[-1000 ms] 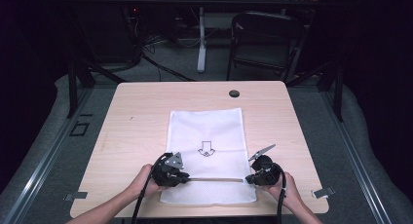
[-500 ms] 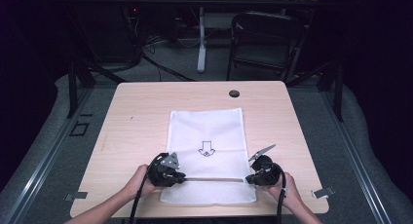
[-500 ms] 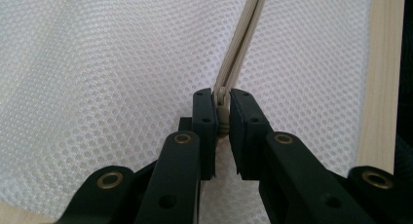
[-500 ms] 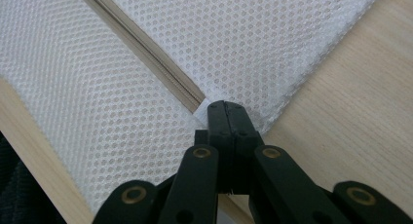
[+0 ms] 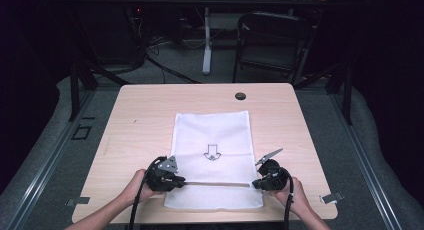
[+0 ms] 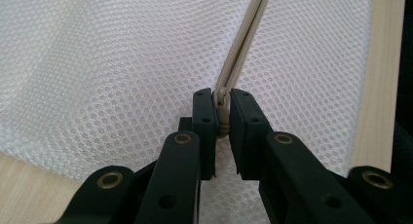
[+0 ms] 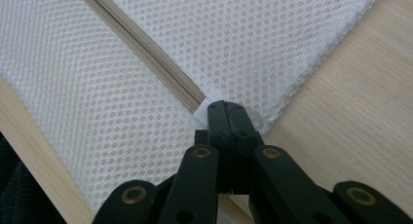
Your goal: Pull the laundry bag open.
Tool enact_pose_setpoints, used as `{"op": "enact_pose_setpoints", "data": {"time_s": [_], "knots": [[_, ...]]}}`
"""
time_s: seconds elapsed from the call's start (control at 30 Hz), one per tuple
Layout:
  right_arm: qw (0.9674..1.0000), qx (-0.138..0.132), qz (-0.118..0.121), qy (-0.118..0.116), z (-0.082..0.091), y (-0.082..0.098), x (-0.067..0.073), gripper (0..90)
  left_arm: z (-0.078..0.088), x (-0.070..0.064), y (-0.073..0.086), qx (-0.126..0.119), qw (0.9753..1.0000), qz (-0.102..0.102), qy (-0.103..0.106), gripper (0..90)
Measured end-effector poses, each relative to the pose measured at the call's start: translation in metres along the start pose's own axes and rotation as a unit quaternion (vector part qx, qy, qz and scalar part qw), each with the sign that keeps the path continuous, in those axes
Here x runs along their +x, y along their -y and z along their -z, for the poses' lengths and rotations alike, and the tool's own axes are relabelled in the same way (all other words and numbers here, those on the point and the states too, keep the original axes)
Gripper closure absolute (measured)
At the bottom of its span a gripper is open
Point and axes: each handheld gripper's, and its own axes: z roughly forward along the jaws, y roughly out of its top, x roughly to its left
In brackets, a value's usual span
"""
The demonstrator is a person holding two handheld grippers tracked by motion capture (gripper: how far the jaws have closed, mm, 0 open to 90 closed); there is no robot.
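So the white mesh zip-up laundry bag [image 5: 213, 157] is lying flat on the pale wooden table [image 5: 135, 120], stretching out ahead of both claws, and the beige zipper [image 5: 215, 183] is running across its near end, straight from one claw to the other. The left gripper [image 6: 221, 109] is sitting clamped on the small beige zipper pull [image 6: 222, 112], with the zipper line leading away right in front of its tips. The right gripper [image 7: 224, 112] is pinched fully together on the mesh at the far end of that zipper, right at the bag's edge, with bare wood just beside it.

My read: this is the moment right before the actual zip stroke. One side is anchoring the cloth, the other is holding the slider. I'm guessing the next move is dragging the pull along the track toward the right claw while that one keeps the fabric taut; if the anchor slackens, the mesh is probably going to bunch up and jam the slider.

Count-wise: one bag, one zipper, one pull, one little arrow printed [image 5: 212, 152] on the bag beyond the claws, one round dark cap [image 5: 240, 96] way past the bag at the table's far edge, two grippers, two hands. One dark folding chair [image 5: 270, 45] is standing behind the table.
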Motion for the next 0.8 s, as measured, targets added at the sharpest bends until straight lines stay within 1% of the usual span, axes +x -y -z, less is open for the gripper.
{"op": "enact_pose_setpoints", "data": {"time_s": [0.03,0.07,0.13,0.17,0.2,0.23,0.33,0.37,0.4,0.43,0.5,0.6,0.8], "knots": [[1.0000,-0.002,-0.002,-0.003,0.000,0.000,0.000,90.0,0.000,0.001,0.001,-0.002,1.0000,0.001,0.003,82.0],[1.0000,0.000,0.000,0.000,0.000,0.000,0.000,90.0,0.001,0.001,0.001,-0.003,1.0000,0.003,0.003,81.9],[1.0000,0.000,-0.001,0.000,0.000,0.000,0.000,90.0,0.001,0.000,0.000,-0.001,1.0000,0.001,0.001,81.9],[1.0000,0.000,-0.001,0.000,0.000,0.000,0.000,90.0,0.001,0.000,0.001,-0.001,1.0000,0.000,0.004,81.9],[1.0000,-0.001,-0.001,0.000,0.000,0.000,0.000,90.0,0.001,0.000,0.001,0.003,1.0000,-0.001,0.001,82.0],[1.0000,0.000,-0.001,0.000,0.000,0.000,0.000,90.0,0.002,0.002,0.002,0.006,1.0000,0.000,0.002,82.0],[1.0000,0.001,-0.002,0.002,0.000,0.000,0.000,90.0,0.006,0.004,0.007,0.005,1.0000,0.005,-0.002,82.0],[1.0000,0.003,0.000,0.003,0.000,0.000,0.000,90.0,0.007,0.004,0.008,0.001,1.0000,0.008,-0.002,82.0],[1.0000,0.001,-0.002,0.001,0.000,0.000,0.000,90.0,0.008,0.005,0.009,0.005,1.0000,0.005,-0.004,82.0],[1.0000,0.001,-0.002,0.000,0.000,0.000,0.000,90.0,0.009,0.005,0.010,0.002,0.9999,0.008,-0.005,82.0],[1.0000,0.000,-0.002,0.001,0.000,0.000,0.000,90.0,0.010,0.005,0.010,0.003,0.9999,0.007,-0.007,82.0],[1.0000,0.000,-0.002,0.001,0.000,0.000,0.000,90.0,0.010,0.005,0.011,-0.001,1.0000,0.007,-0.005,82.0],[1.0000,0.001,-0.003,0.001,0.000,0.000,0.000,90.0,0.012,0.006,0.014,0.005,0.9999,0.010,-0.007,82.0]]}}
